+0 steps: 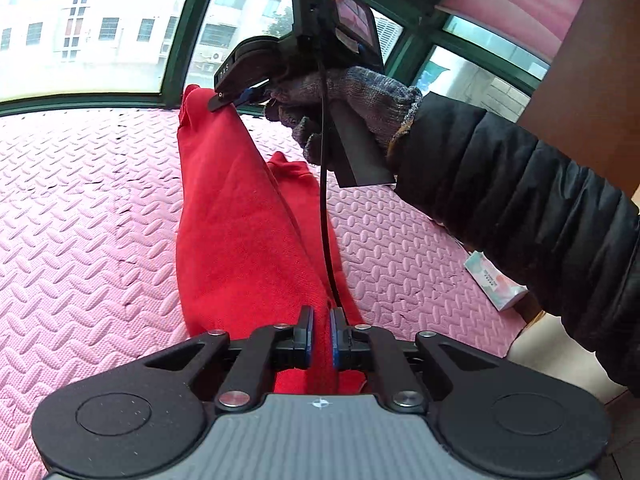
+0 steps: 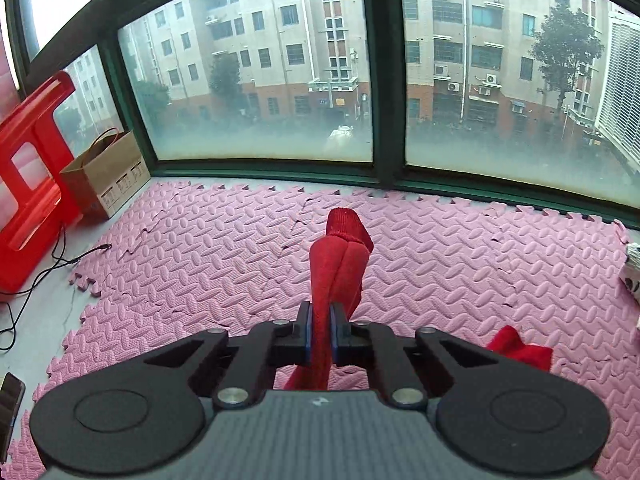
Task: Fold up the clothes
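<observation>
My left gripper (image 1: 322, 330) clamped on red cloth (image 1: 240, 240); my right gripper (image 2: 320, 330) likewise, raised, gloved right hand (image 1: 340, 108) gripping handle.

The red garment (image 1: 244, 216) is showing a soft, matt knitted cloth, ribbed at its cuff (image 2: 345, 222). Under it, the pink foam mat (image 2: 224, 248) is looking matt and embossed. Left of the mat, a red stool (image 2: 28, 184) is gleaming as glossy plastic beside a dull cardboard box (image 2: 106, 178).
</observation>
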`<state>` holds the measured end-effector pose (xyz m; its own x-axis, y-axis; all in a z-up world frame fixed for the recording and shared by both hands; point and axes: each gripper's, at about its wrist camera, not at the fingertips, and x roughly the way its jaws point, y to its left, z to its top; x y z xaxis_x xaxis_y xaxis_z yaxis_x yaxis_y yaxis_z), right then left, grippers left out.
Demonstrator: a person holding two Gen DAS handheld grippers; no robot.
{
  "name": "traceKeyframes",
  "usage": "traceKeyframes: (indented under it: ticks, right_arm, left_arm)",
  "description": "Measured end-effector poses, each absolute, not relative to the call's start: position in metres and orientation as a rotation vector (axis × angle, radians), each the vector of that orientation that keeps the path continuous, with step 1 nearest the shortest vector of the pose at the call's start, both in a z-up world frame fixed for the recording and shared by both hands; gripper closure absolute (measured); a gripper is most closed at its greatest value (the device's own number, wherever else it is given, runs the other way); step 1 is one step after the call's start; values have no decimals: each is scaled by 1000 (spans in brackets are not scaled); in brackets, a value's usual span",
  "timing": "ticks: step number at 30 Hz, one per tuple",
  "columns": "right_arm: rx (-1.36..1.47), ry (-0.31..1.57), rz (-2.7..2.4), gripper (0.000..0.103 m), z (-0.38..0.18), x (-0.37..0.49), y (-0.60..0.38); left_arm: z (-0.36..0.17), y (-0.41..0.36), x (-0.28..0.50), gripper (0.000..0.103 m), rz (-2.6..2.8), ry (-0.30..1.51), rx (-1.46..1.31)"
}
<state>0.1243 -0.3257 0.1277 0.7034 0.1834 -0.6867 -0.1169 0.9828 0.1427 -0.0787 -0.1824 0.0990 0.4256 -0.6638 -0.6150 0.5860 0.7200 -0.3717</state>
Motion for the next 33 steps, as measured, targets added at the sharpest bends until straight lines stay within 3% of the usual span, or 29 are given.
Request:
traceKeyframes:
  ticks: [5, 13, 17, 19, 21, 22, 26, 29, 33]
  right_arm:
    - [184, 762, 105, 96, 113, 102, -389]
    - [333, 842, 37, 94, 46, 75, -457]
    - [376, 795, 66, 87, 43, 70, -469]
    - [375, 773, 85, 78, 45, 72, -470]
    - [365, 763, 94, 62, 46, 79, -468]
    - [357, 763, 92, 61, 44, 84, -465]
    - [328, 773, 85, 62, 38, 96, -456]
    - [329, 784, 82, 76, 32, 100, -451]
    - [333, 763, 71, 92, 35, 96, -452]
  left_arm:
    - [105, -195, -77, 94, -869, 835, -44]
    - [98, -185, -81, 94, -910, 929, 64]
    - [98, -191, -84, 94, -903, 935, 112]
    - [100, -194, -85, 92, -896, 932, 128]
    - [103, -194, -87, 91, -892, 921, 137]
    - [105, -193, -88, 91, -891, 913, 141]
    - [106, -193, -89, 86, -881, 890, 166]
    - [101, -197, -89, 78, -870, 884, 195]
    - [93, -203, -89, 78, -855, 877, 234]
